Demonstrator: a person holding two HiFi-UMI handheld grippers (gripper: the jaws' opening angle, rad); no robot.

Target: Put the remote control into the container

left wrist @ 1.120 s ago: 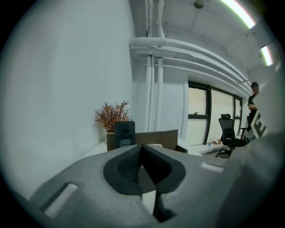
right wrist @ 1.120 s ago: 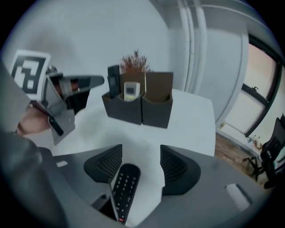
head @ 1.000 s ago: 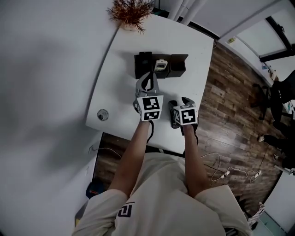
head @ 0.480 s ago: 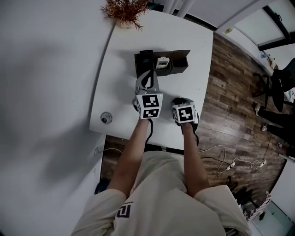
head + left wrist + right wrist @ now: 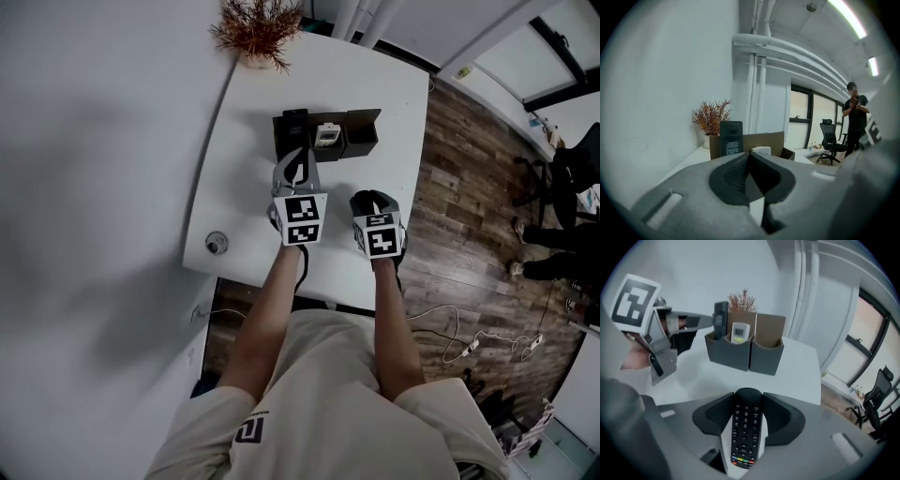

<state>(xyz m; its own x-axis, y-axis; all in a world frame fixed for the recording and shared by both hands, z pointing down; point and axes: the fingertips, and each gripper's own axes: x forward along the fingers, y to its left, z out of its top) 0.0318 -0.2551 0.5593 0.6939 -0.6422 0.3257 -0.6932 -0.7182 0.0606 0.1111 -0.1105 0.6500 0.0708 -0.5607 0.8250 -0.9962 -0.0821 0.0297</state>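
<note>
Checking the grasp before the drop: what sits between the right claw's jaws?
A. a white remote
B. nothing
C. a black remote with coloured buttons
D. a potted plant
C: in the right gripper view the right claw, whose jaws have just been closing, presses a pad against each side of the black remote.

Your long white ceiling strip lights glare at the left gripper view's upper right. The white rounded desk is evenly lit, shadows soft. Both gripper views bend inside dark round borders; the black button-covered remote control reads sharp.
</note>
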